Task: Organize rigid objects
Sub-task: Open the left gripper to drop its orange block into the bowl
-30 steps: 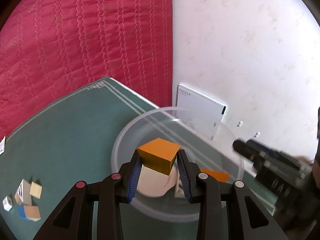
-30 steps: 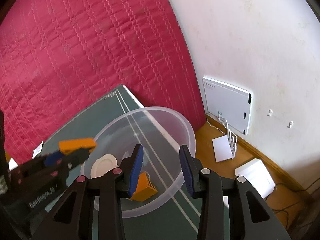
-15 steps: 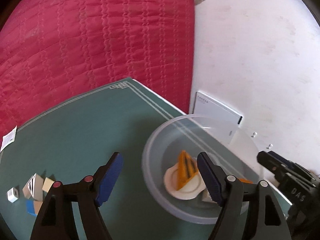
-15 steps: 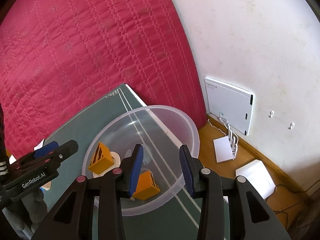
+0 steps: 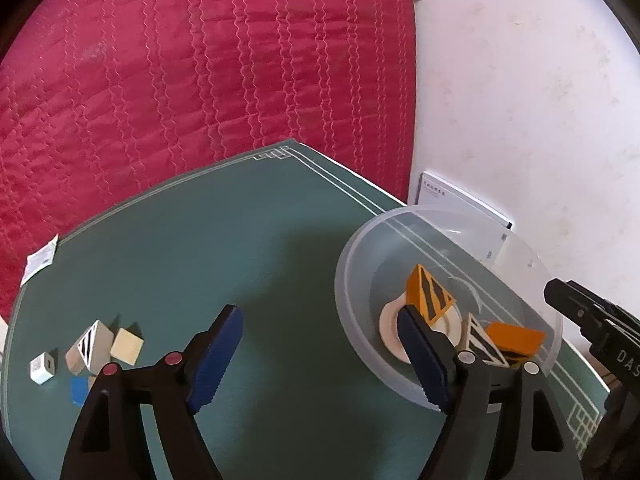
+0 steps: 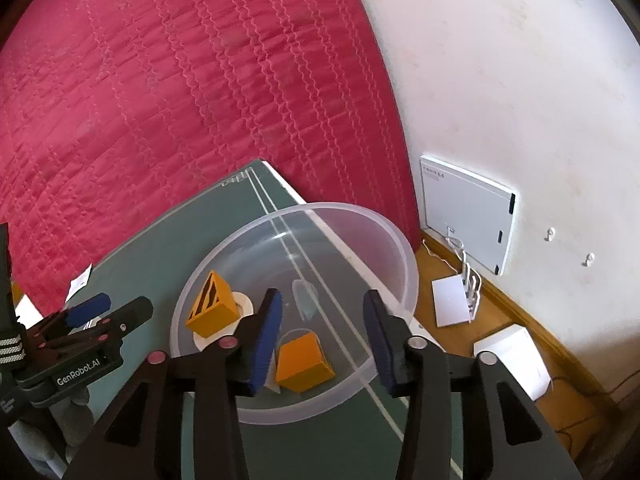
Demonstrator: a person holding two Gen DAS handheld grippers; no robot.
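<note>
Red quilted cloth (image 5: 200,80) hangs behind the green table (image 5: 240,240). Clear plastic bowl (image 6: 396,252) sits at the table's right edge; inside, striped orange block (image 6: 212,304) on a white disc (image 5: 390,332), plain orange block (image 6: 304,362) nearer, possibly a white striped piece (image 5: 482,340) beside it. Left gripper (image 5: 320,356): jaws spreading wide, nothing between. Right gripper (image 6: 322,336): jaws opening, empty, over the bowl. Small loose blocks (image 5: 96,344) lie far left.

Bright daylight, soft shadows on the table (image 5: 260,240), sharp focus, fisheye bending, dark corner vignette
</note>
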